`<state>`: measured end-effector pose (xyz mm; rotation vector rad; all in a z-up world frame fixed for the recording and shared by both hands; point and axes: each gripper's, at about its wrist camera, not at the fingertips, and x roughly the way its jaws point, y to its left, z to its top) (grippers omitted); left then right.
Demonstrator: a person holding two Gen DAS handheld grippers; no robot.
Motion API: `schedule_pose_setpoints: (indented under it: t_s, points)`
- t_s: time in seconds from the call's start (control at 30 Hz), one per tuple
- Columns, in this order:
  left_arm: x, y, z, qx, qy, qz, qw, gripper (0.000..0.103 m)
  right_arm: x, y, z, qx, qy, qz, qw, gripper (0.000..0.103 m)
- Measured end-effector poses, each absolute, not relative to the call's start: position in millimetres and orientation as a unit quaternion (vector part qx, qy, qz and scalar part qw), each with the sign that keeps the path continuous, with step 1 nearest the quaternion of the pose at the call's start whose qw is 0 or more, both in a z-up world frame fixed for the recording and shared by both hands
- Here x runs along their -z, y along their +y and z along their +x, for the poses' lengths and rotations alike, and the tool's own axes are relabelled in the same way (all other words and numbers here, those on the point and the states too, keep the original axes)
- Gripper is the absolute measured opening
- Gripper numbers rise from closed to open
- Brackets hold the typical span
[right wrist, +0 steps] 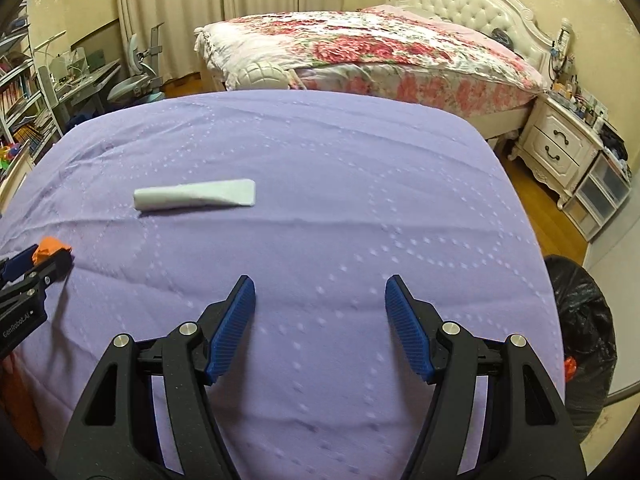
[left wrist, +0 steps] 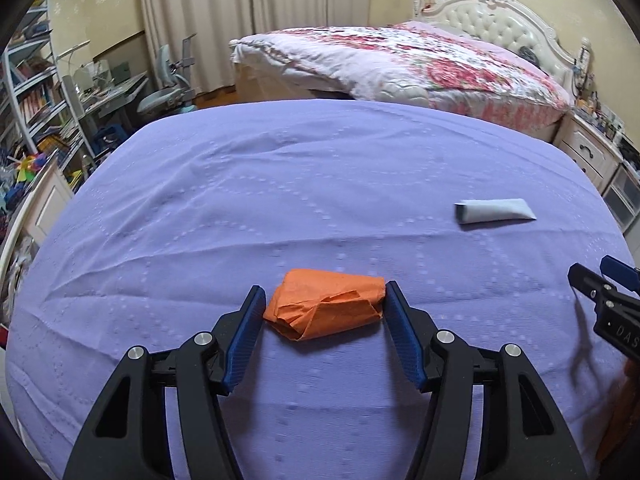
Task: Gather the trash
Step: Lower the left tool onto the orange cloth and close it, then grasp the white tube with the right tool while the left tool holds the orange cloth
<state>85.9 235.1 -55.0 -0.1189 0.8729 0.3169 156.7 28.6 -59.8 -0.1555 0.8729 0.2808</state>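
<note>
A crumpled orange paper (left wrist: 326, 303) lies on the purple bedspread (left wrist: 280, 184). My left gripper (left wrist: 325, 300) is open with its blue fingers on either side of the paper, close to both ends. A white squeezed tube (left wrist: 494, 211) lies farther right; in the right wrist view the tube (right wrist: 196, 199) is ahead to the left. My right gripper (right wrist: 320, 292) is open and empty above bare bedspread (right wrist: 340, 168). The left gripper's tip and a bit of orange paper (right wrist: 50, 248) show at the left edge of the right wrist view.
A black trash bag (right wrist: 584, 336) stands on the floor by the bed's right edge. A floral bed (right wrist: 380, 52) and white nightstand (right wrist: 556, 148) lie beyond. A desk, chair and bookshelves (left wrist: 36, 92) stand to the left.
</note>
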Motion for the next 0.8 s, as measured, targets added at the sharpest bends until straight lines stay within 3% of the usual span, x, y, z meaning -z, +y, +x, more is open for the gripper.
schedule_pose_setpoints:
  t_s: [0.37,0.8]
  points:
    - [58,278,79,-0.171,0.423,-0.075,0.887,0.059,33,98,188,-0.155,0.405,-0.081,0.898,0.068]
    - [60,281,80,-0.159,0.42,-0.078,0.89,0.059,59,116,179,-0.138,0.417,-0.141,0.887,0.069]
